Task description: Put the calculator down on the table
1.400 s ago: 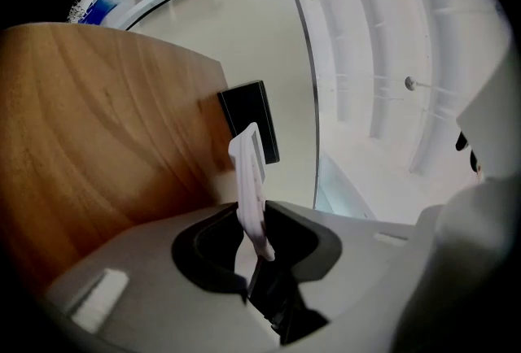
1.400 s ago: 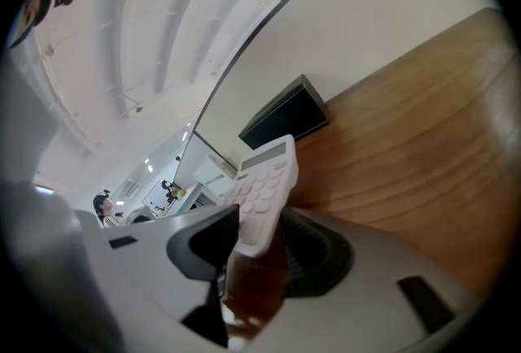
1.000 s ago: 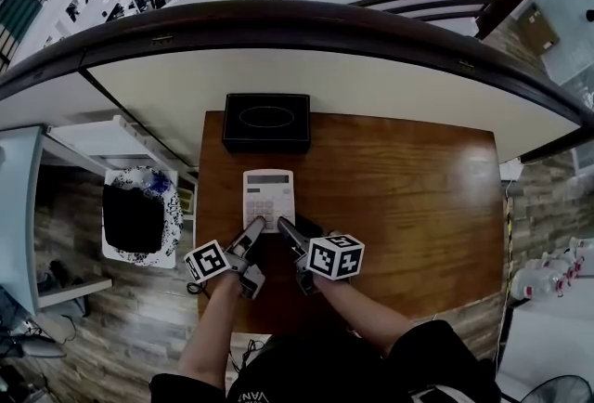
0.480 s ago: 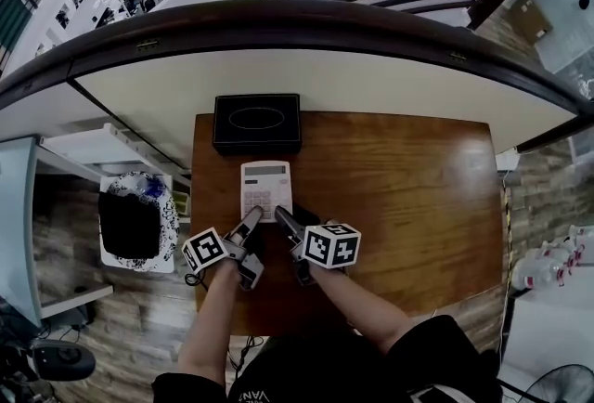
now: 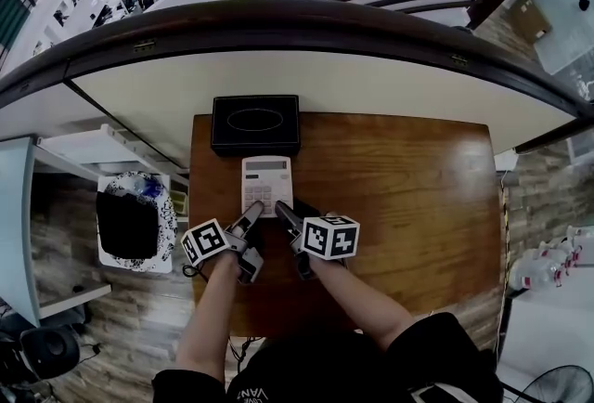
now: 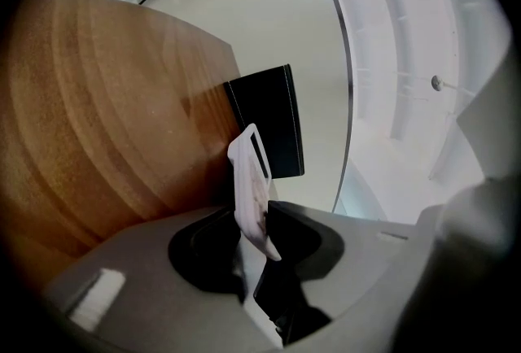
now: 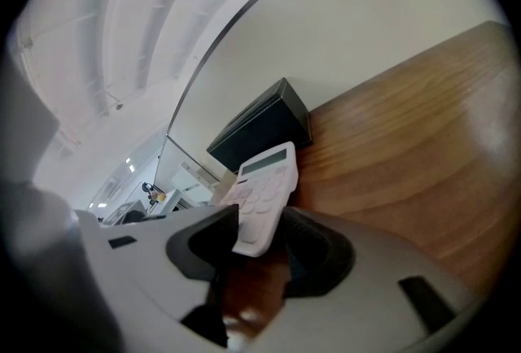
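A white calculator lies face up on the brown wooden table, just in front of a black box. My left gripper is at its near left corner. In the left gripper view the calculator shows edge-on and fills the gap between the jaws, which are opening. My right gripper is at the near right corner. In the right gripper view the calculator has its near end between wide jaws, with bare wood showing under it and no pad visibly pressing.
The black box stands at the table's far edge against a curved cream counter with a dark rail. A bin with a black bag sits on the floor left of the table. The table's left edge runs close beside the left gripper.
Both grippers and the calculator have moved away from me, and the calculator now lies closer to the black box.
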Tool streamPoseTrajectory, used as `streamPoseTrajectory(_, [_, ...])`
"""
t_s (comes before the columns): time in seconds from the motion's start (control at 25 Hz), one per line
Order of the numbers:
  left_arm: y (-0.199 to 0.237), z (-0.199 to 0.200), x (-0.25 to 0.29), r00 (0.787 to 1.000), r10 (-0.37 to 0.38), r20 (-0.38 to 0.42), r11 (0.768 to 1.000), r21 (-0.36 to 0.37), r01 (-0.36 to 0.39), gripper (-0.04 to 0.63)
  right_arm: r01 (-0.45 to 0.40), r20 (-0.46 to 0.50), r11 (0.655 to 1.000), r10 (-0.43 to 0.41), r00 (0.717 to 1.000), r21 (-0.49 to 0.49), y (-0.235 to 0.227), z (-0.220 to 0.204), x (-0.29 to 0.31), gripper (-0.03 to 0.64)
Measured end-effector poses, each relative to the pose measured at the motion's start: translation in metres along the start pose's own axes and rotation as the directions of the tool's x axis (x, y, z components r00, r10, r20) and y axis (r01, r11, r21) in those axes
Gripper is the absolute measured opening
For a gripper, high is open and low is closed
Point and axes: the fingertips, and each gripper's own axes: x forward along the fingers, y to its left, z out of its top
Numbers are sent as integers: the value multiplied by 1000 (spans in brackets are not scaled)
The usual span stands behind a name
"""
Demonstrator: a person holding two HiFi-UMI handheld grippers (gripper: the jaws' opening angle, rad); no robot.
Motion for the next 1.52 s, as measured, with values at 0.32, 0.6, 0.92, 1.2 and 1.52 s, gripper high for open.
streamPoseTrajectory(0.32, [2,1,-6,997,76,-27,996,57,-74,173,19,-41,999,-20,999,-38,-1,-5,3,163])
streamPoseTrajectory(0.6, [6,4,-16,988,154,-7,976,156,-151,224,44,-58,997,-47,997,-61,-4,-10,4,161])
streamPoseTrajectory(0.92, [8,6,-23,984,178,16,968,177,-178,236,60,-77,993,-69,995,-104,-3,-14,5,163])
streamPoseTrajectory(1.2, [9,3,-28,982,187,22,964,188,-188,241,76,-81,987,-89,993,-144,-2,-16,3,168])
streamPoseTrajectory(1.52, [11,-1,-37,976,216,30,949,229,-217,249,83,-66,977,-97,993,-195,2,-17,-6,204])
